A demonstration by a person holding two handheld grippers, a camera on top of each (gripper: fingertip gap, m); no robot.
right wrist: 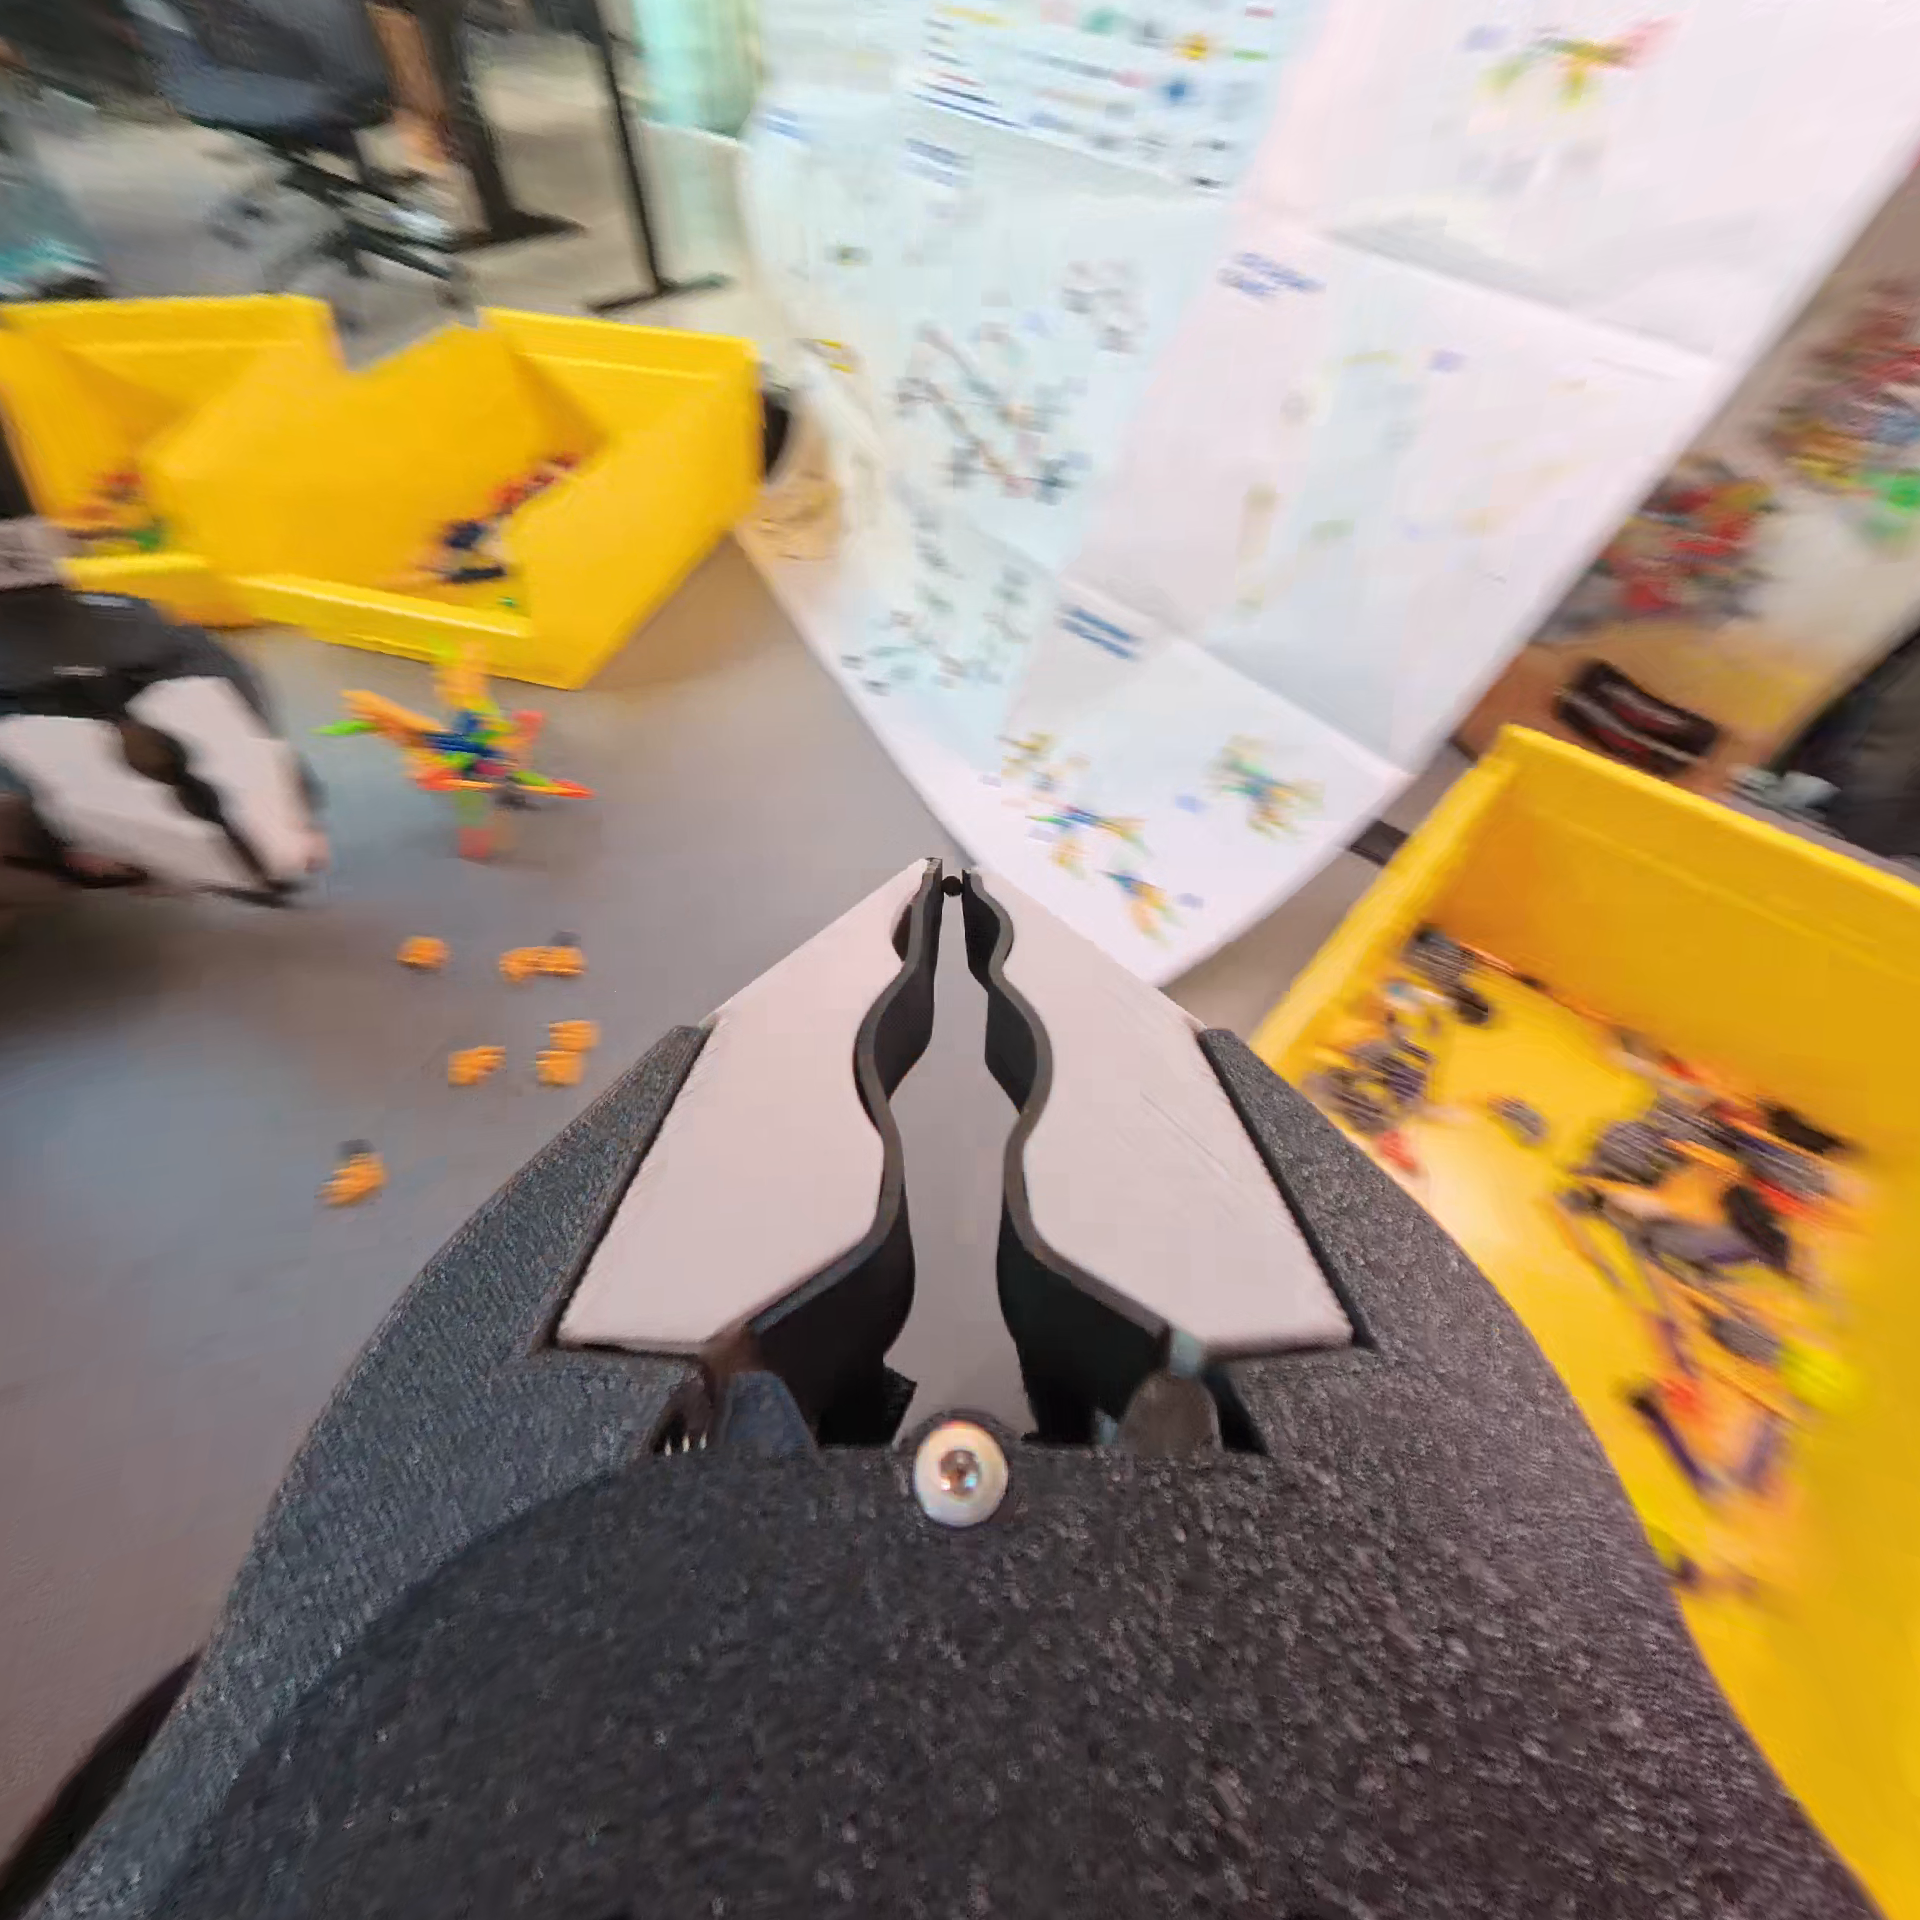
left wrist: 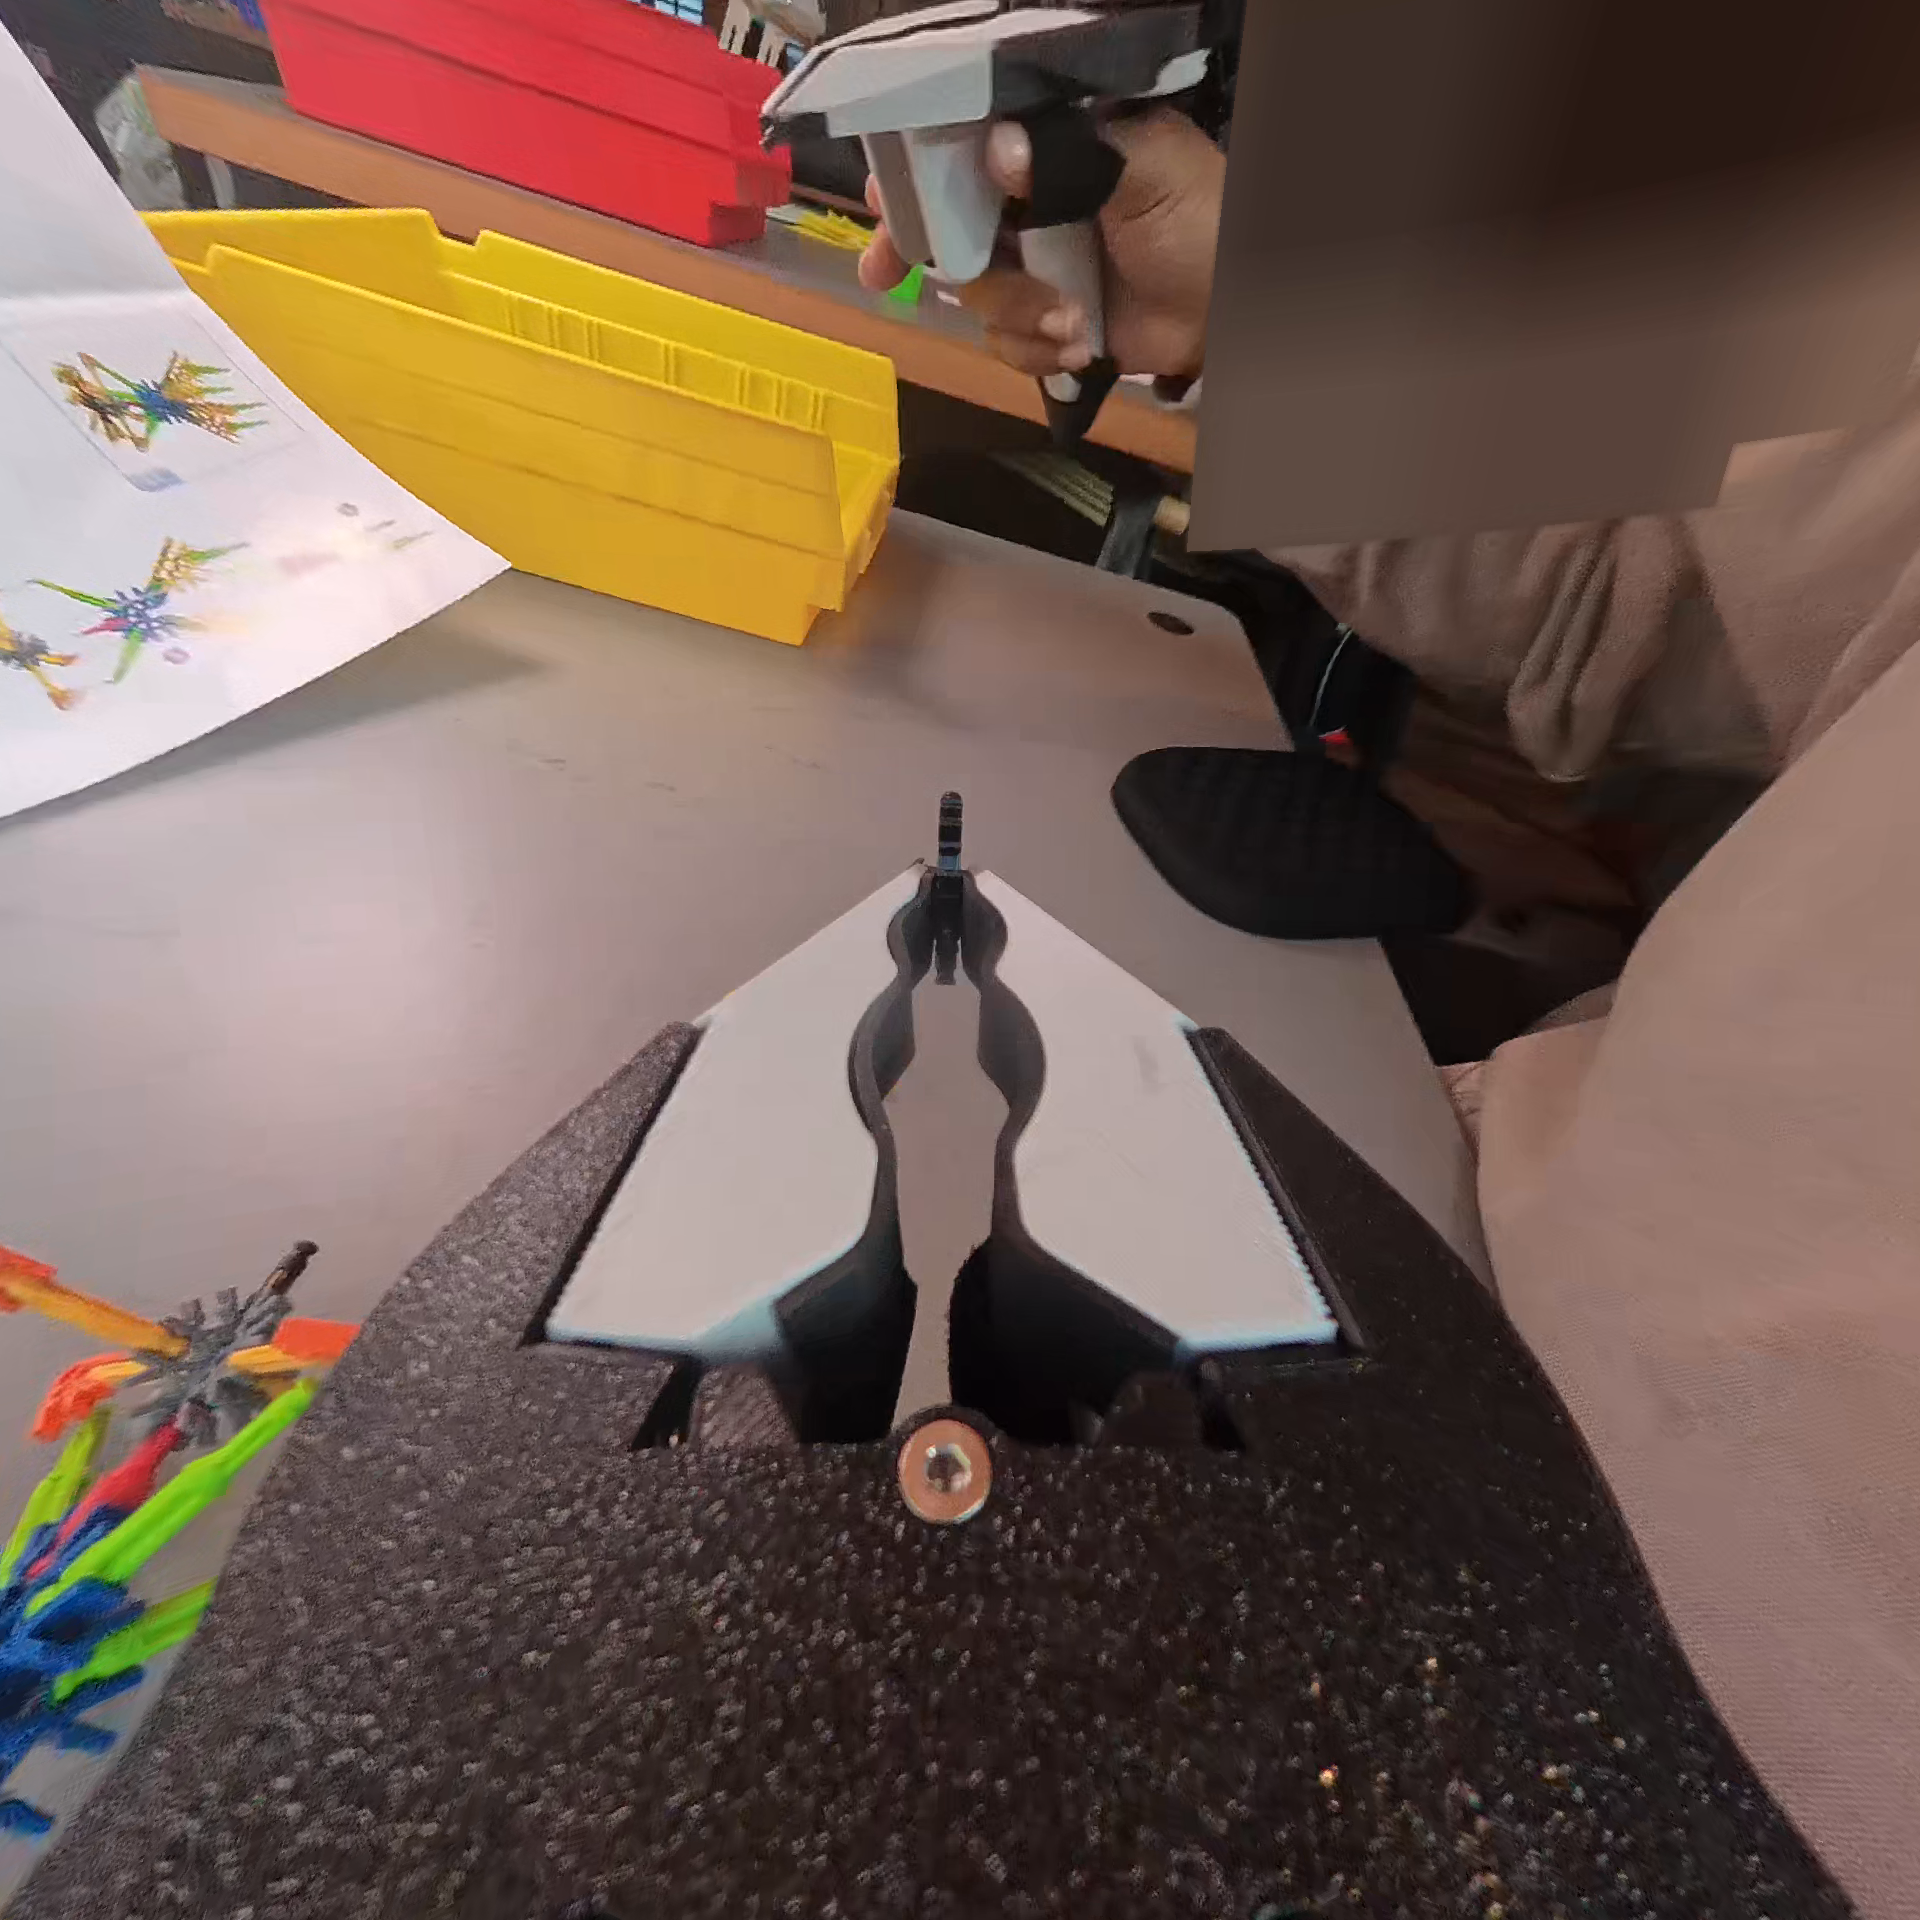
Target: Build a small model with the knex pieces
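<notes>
My left gripper [left wrist: 948, 878] is shut on a small black rod piece [left wrist: 950, 831] that sticks up past the fingertips, above the grey table [left wrist: 468, 987]. A colourful rod-and-connector model [left wrist: 135, 1455] lies at the lower left and also shows in the right wrist view [right wrist: 468, 743]. My right gripper [right wrist: 951, 883] has its jaws nearly together, with a tiny dark speck at the tips that I cannot identify. In the left wrist view a hand holds it raised [left wrist: 1075, 410] near the far shelf. The left gripper [right wrist: 281, 862] shows blurred at the left of the right wrist view.
A white instruction sheet [left wrist: 156, 520] stands at the left, next to a yellow bin [left wrist: 582, 436]. A red bin [left wrist: 520, 104] sits on the shelf behind. Several loose orange pieces [right wrist: 540, 961] lie on the table. A yellow bin of mixed parts [right wrist: 1662, 1195] is at the right. The left gripper's tips are roughly 25 cm from the right gripper's.
</notes>
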